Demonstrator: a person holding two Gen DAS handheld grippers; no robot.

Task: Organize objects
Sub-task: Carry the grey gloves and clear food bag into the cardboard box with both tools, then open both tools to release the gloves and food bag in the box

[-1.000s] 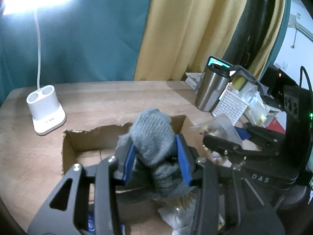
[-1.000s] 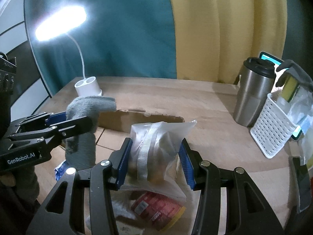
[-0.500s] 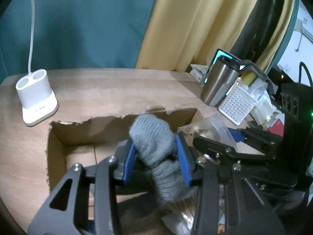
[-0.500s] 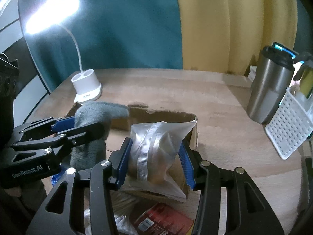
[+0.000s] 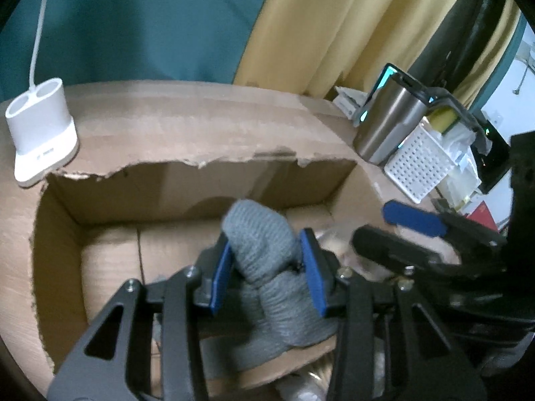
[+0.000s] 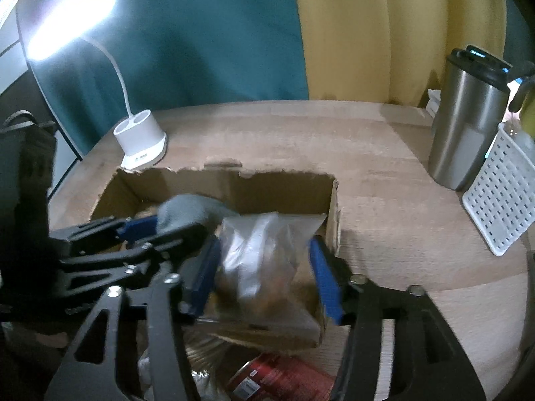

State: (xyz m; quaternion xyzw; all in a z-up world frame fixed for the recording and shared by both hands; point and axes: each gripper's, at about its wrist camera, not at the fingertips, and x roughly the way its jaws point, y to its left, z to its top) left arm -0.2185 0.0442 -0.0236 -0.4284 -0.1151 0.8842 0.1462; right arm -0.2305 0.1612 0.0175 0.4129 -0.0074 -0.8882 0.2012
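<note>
The wooden bench [image 6: 384, 153] carries a torn-edged cardboard box [image 5: 174, 187], open at the top, and both held items are positioned over it. A steel tumbler [image 6: 468, 127] and a white perforated basket [image 6: 498, 197] stand well apart to the right, and a white lamp base [image 5: 40, 133] sits just beyond the box's far left corner.

A grey knitted sock [image 5: 264, 254] is clamped by the left gripper [image 5: 267, 267], its fingers set narrow on the fabric. The sock's long axis is bent: the upper end curls up and towards the box's back wall, while the lower part hangs down to the near rim. From here, that trailing end could be caught on the near wall and left draped outside the box if it is released too early.

A clear plastic bag of brownish contents [image 6: 264, 260] stands roughly upright between the fingers of the right gripper [image 6: 267, 274], which are opening; the right pad appears already clear of it. Being soft and top-heavy, the bag is judged likely to tip against the right wall or slump onto the sock.
</note>
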